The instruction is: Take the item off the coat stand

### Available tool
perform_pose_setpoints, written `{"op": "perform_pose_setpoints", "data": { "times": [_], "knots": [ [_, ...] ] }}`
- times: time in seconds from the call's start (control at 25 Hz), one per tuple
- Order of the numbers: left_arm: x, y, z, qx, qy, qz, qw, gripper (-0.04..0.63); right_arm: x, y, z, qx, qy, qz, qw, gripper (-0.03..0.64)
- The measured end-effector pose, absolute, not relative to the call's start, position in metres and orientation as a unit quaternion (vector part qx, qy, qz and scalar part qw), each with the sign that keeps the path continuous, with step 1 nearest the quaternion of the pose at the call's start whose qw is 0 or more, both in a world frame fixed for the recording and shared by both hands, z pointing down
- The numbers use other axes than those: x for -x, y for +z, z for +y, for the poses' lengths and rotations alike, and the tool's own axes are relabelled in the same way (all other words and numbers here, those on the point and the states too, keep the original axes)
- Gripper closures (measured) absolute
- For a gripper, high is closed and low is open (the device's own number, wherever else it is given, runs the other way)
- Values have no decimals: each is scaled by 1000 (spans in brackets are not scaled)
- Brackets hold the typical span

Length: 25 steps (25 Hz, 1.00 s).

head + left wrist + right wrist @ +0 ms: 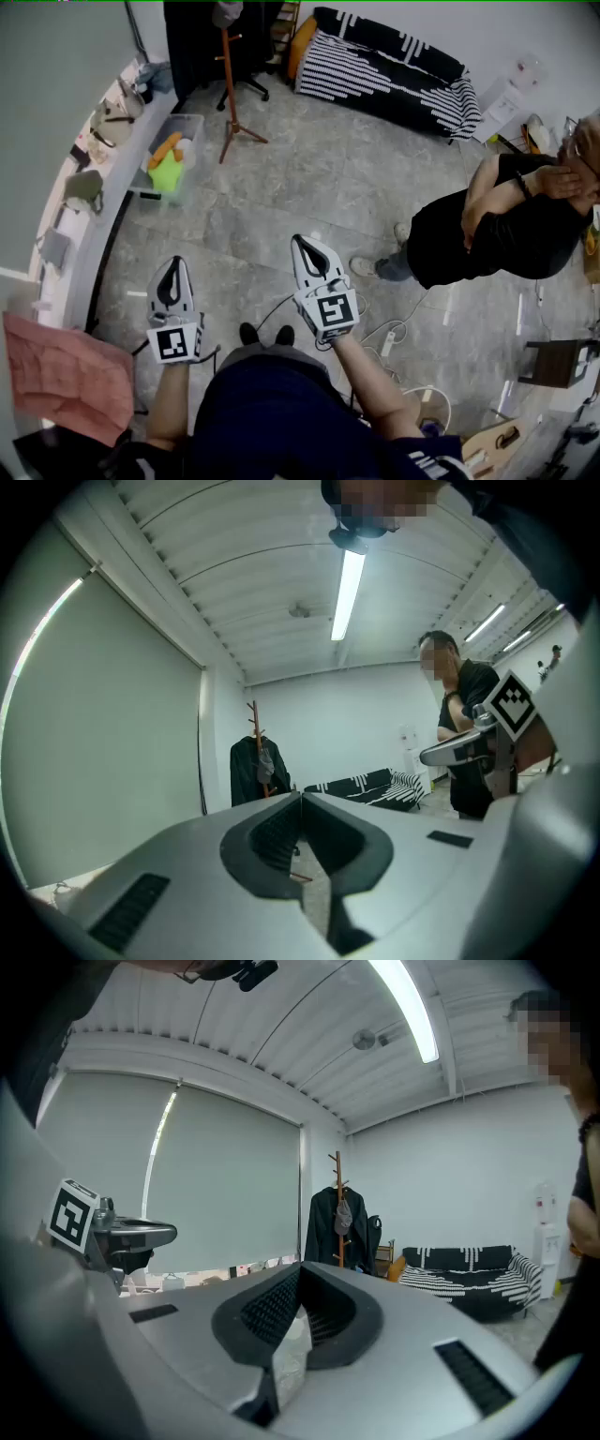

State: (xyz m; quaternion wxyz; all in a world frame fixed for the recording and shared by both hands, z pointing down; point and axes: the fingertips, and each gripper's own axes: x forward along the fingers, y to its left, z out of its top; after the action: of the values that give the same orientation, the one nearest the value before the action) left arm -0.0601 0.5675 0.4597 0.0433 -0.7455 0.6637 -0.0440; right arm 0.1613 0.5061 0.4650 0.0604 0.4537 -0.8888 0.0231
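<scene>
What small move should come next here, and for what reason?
Probably step forward toward the coat stand. It stands far across the room, well beyond the left gripper and right gripper, both shut and empty; the grey cap and dark coat on it are out of reach.

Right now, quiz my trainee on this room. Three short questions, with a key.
1. What hangs on the coat stand? A) a dark coat and a grey cap B) an umbrella C) nothing
2. True or false: the left gripper and the right gripper are both shut and empty.
3. Fill in: in the head view, the striped sofa stands to the ___ of the coat stand.
Key: 1 A; 2 true; 3 right.
</scene>
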Motion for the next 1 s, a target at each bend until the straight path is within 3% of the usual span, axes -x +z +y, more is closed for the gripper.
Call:
{"op": "perform_pose_setpoints", "data": {
  "times": [1.0],
  "knots": [
    [57,461,560,747,-48,662,39,568,-162,467,495,-451,34,-891,48,597]
  ]
}}
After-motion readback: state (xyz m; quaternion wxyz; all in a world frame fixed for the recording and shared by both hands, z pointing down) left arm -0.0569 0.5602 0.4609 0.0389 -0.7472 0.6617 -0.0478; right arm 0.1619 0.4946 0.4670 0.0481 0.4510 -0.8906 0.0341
